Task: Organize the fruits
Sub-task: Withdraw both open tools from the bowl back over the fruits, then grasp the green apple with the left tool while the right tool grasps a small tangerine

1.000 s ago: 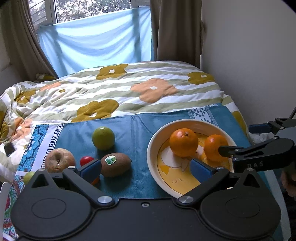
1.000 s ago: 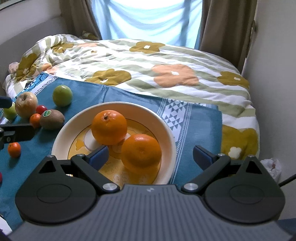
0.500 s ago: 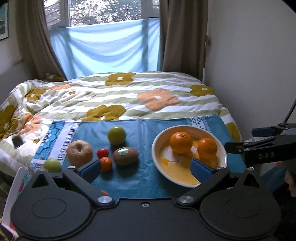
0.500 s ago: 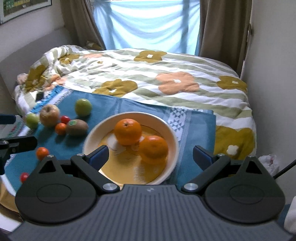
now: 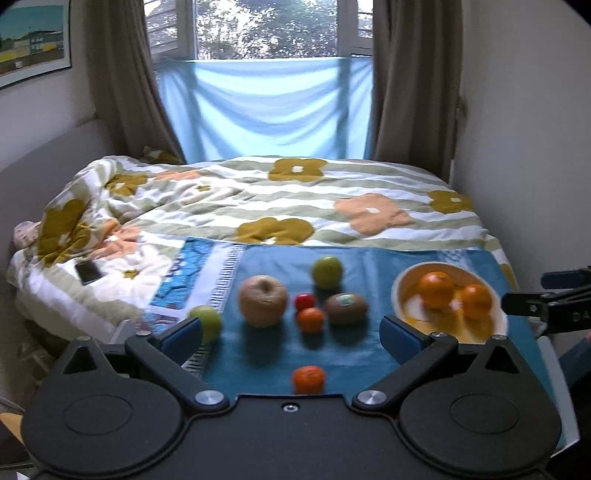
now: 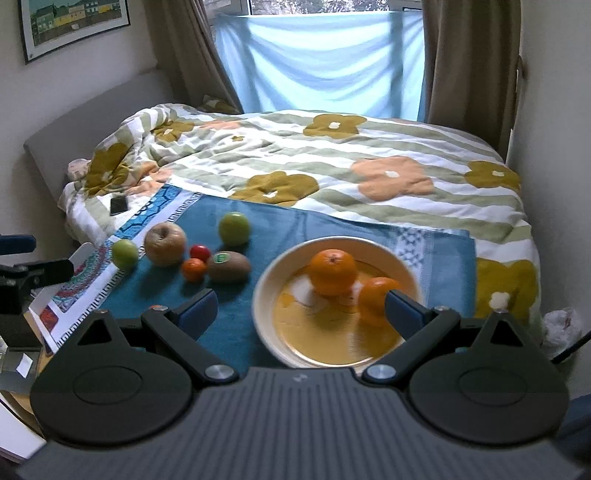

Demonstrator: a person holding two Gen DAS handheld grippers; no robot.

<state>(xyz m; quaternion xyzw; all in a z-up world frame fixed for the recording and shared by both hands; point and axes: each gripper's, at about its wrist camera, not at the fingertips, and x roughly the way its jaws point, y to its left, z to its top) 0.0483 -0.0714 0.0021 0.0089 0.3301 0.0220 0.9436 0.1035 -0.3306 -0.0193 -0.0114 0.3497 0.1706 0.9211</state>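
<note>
Left wrist view: both grippers' fingers are spread, empty; the small orange (image 5: pixel 309 379) near the cloth's (image 5: pixel 373 266) near edge should be straddled squarely.

Soft daylight from the window (image 5: pixel 266 27); fruit perhaps motion-blurred, fisheye-bent edges

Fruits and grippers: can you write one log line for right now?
left gripper: open, empty | right gripper: open, empty | bowl: two oranges | kiwi: on cloth

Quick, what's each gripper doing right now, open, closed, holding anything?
Left gripper: open, holding nothing; the fruit lies on the blue cloth beyond its fingers.
Right gripper: open, holding nothing, facing the bowl with two oranges.
</note>
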